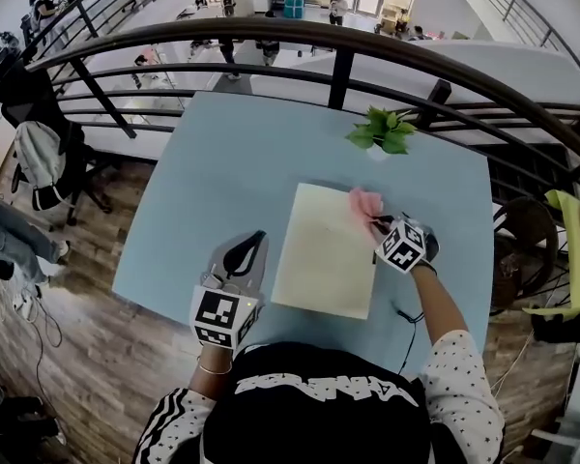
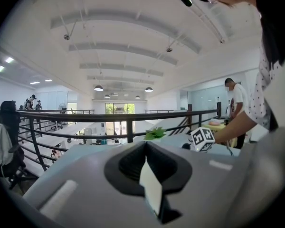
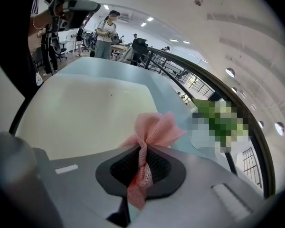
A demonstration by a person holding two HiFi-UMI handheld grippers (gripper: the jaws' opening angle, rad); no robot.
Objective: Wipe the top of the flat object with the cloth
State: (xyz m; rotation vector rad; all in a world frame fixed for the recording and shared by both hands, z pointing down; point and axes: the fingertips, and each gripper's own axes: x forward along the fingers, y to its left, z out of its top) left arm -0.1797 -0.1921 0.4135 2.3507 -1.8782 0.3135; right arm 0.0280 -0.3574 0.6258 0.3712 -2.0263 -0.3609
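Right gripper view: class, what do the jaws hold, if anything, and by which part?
The right gripper pinches the cloth by a bunched, twisted part; its loose folds fan out beyond the jaws.

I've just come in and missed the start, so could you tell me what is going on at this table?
A person is working at a light blue table with a gripper in each hand. The right gripper is shut on a bunched pink cloth, which sits at the far right edge of a cream flat board lying on the table. The left gripper is shut and empty, held beside the board's left edge. The wiping looks about to begin or only just begun.
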